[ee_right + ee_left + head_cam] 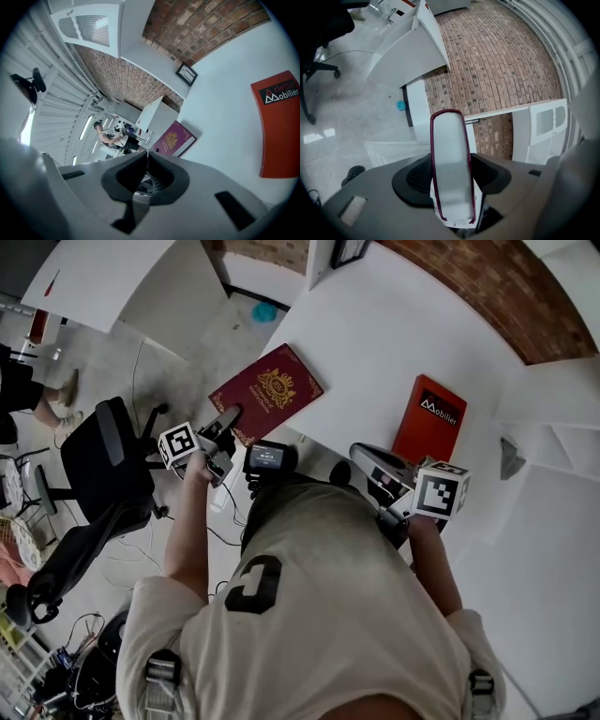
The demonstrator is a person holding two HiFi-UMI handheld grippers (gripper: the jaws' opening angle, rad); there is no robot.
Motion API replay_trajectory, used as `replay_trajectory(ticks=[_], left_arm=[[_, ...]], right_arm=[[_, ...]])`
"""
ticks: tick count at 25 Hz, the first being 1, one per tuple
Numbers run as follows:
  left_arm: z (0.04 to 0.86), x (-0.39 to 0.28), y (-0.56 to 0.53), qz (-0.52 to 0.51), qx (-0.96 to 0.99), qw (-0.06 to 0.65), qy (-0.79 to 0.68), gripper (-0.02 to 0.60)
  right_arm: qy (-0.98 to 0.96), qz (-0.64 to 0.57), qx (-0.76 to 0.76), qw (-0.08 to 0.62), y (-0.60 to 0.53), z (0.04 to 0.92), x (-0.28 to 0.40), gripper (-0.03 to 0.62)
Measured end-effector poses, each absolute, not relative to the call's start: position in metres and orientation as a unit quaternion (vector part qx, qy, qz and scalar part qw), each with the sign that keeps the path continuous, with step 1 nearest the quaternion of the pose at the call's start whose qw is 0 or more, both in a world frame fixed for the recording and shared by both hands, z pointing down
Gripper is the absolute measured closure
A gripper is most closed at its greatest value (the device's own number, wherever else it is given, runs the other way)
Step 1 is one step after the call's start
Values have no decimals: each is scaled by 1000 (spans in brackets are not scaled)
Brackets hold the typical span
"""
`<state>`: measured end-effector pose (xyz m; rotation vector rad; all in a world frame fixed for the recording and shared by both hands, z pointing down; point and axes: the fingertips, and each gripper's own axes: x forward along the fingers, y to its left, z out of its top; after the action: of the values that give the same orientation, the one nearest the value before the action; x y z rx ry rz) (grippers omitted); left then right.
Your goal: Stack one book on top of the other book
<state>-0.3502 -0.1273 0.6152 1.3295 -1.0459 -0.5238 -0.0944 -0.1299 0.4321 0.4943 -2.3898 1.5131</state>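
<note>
A maroon book (269,390) with a gold crest lies at the left corner of the white table (375,334), partly over the edge. My left gripper (227,420) is shut on its near edge. In the left gripper view the maroon book (450,145) stands edge-on between the pads, its white pages showing. A red book (430,417) lies flat further right on the table. My right gripper (362,456) hovers just short of it, shut and holding nothing. In the right gripper view the jaws (147,157) meet, with the red book (279,124) at right and the maroon book (176,139) far off.
A black office chair (98,474) stands on the floor left of the table. Another white desk (122,282) is at the back left, with a teal object (265,311) on the floor near it. A brick wall (506,287) borders the table's far side.
</note>
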Motion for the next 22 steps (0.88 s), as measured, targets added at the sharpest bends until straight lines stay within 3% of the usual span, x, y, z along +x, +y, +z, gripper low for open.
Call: replay_trajectory(ticks=[12,22], left_arm=[[610,-369,-143,-216,581,643,-450,345],[591,-376,-161,-280,567,650,-422,358]], right_arm=[[-809,534,210,128,-118,428,-115,588],[-795,544,233,135,-106,437,-128,588]])
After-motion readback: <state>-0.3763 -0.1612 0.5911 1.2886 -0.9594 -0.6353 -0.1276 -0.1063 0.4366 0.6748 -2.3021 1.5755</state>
